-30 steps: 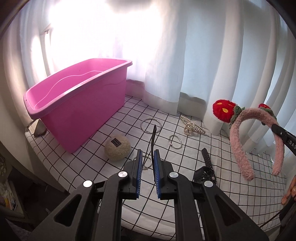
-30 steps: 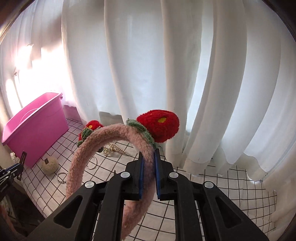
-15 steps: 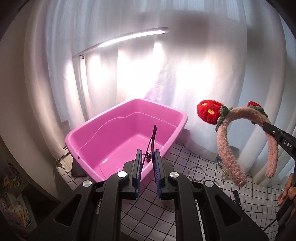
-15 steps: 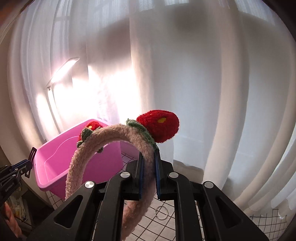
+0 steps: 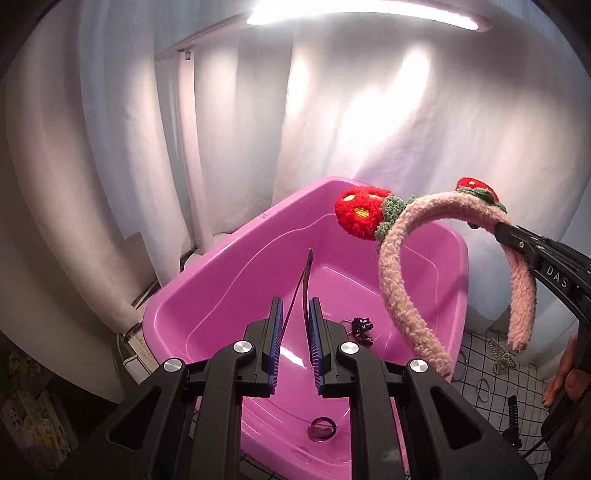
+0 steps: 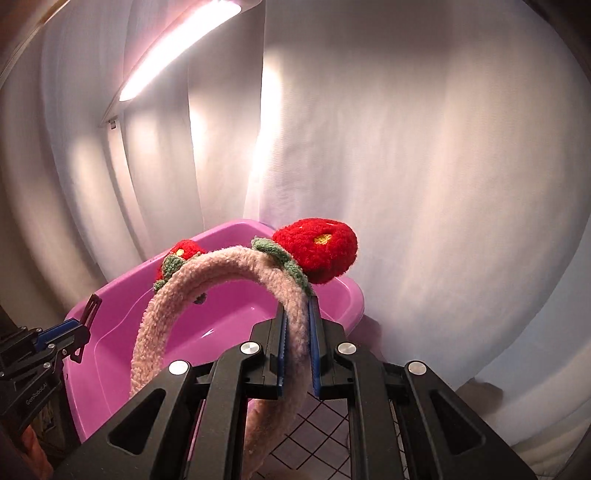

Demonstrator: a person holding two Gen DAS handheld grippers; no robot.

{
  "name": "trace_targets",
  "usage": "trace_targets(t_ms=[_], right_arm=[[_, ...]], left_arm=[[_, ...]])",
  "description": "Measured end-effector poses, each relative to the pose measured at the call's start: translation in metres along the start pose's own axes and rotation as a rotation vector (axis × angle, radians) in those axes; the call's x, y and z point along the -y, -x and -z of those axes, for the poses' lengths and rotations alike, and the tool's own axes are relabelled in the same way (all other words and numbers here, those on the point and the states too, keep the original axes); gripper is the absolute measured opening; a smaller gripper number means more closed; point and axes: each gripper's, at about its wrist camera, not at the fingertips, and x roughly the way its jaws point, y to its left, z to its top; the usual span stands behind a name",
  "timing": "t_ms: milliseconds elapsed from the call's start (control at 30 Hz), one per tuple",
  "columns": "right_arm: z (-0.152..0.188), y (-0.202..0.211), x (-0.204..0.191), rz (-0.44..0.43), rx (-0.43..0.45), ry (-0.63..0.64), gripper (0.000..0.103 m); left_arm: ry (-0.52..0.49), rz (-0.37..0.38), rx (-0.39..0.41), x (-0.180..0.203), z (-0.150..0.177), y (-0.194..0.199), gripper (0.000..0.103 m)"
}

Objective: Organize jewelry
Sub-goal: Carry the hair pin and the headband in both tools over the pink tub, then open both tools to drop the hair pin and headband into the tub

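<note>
My left gripper (image 5: 295,325) is over the pink tub (image 5: 221,295), its fingers slightly apart; a thin black strap (image 5: 306,280) stands between them against the right finger. My right gripper (image 6: 296,325) is shut on a fluffy pink headband (image 6: 207,273) with red knitted strawberries (image 6: 317,254), held above the tub's rim (image 6: 354,291). The headband shows in the left wrist view (image 5: 402,295) at the right, over the tub. A small black piece (image 5: 360,326) and a dark ring (image 5: 321,434) lie on the tub floor.
A checked cloth (image 5: 480,369) covers the table right of the tub, with metal rings (image 5: 484,387), a pearl hair claw (image 5: 502,358) and a black strap (image 5: 511,410) on it. White curtains hang behind. A lamp bar (image 5: 362,14) shines overhead.
Both grippers have lifted and swung left from over the table to over the pink tub. The left fingers have parted a little. The headband stays held.
</note>
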Motion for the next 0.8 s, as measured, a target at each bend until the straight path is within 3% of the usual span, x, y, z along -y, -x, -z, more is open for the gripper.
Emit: trace_targets(t_ms=[333,633,667,700,733,800], right_arm=[[-0.005,-0.091,-0.042,0.002,-0.201,0.118,0.01],[0.004,-0.13,-0.063,0.008,-0.331,0.172,0.014],[0.004,-0.135,-0.065,0.004,-0.35,0.173,0.018],[0.005,-0.137,-0.066,0.005,-0.365,0.172,0.03],[0.004,-0.139,-0.066,0.007,-0.37,0.171,0.047],[0.004,-0.135,-0.068,0.016,-0.355,0.173,0.055]], left_arm=[[0.032,-0.001,-0.144,-0.022,-0.001,-0.06,0.016],[0.028,-0.042,-0.232,-0.027,-0.002,-0.089,0.021],[0.03,-0.047,-0.247,-0.029,-0.002,-0.094,0.022],[0.038,-0.048,-0.263,-0.033,-0.001,-0.1,0.023],[0.045,-0.045,-0.276,-0.034,0.0,-0.102,0.03],[0.03,-0.045,-0.273,-0.033,0.0,-0.103,0.04]])
